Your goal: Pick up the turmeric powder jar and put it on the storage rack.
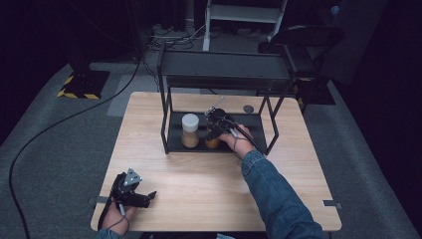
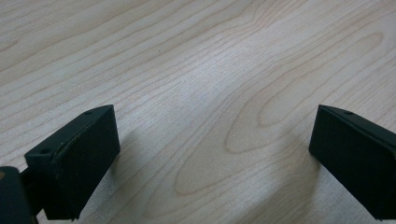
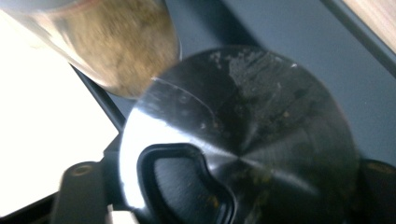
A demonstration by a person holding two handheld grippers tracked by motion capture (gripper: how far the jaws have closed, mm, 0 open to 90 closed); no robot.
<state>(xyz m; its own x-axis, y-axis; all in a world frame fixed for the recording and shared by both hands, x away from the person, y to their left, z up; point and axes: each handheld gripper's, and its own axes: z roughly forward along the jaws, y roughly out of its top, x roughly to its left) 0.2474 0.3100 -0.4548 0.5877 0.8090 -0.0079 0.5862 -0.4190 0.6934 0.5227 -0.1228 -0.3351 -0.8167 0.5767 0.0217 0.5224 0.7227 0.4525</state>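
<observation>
A black two-level rack [image 1: 225, 69] stands at the far side of the wooden table [image 1: 199, 184]. On its lower shelf a white-lidded jar [image 1: 190, 130] of tan powder stands beside a black-lidded jar [image 1: 212, 143] with amber contents. My right gripper [image 1: 216, 127] reaches under the top shelf, right over the black-lidded jar. In the right gripper view the shiny black lid [image 3: 261, 126] sits between the jaws of the right gripper [image 3: 229, 182], with a thin dark gap at the left jaw. The other jar [image 3: 116, 51] stands just beyond. My left gripper [image 1: 144, 198] [image 2: 212, 154] rests open on the near left of the table, holding nothing.
A small dark round disc [image 1: 248, 108] lies on the table behind the rack. The rack's top shelf hangs low over the right hand. A black chair [image 1: 308, 37] and cables sit on the floor beyond the table.
</observation>
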